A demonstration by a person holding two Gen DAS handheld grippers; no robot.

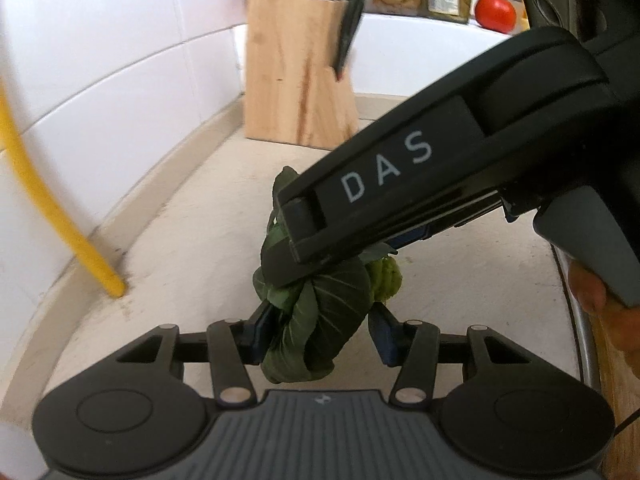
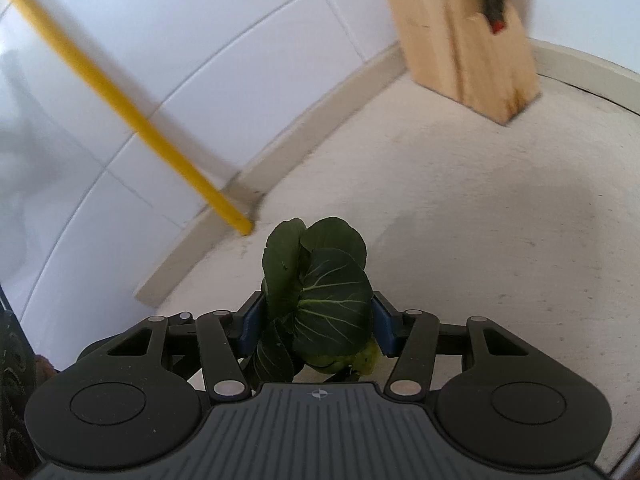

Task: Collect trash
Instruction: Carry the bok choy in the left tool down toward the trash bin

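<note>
Both hand-held grippers are clamped on one leaf bundle [image 1: 316, 320].
Left [image 1: 320, 332] grips below; right [image 2: 316, 324] from above, tabletop [image 2: 500, 240] beneath.

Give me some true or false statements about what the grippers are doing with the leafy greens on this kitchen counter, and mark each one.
1. Both grippers hold leafy greens. True: the left gripper and the right gripper each have dark leaves pressed between their jaws.
2. The greens lie flat on the counter. False: they are gripped in the jaws.
3. A wooden knife block stands by the tiled wall. True.
4. The pipe meeting the counter is blue. False: it is yellow.
5. A red tomato sits behind the block. True.
</note>
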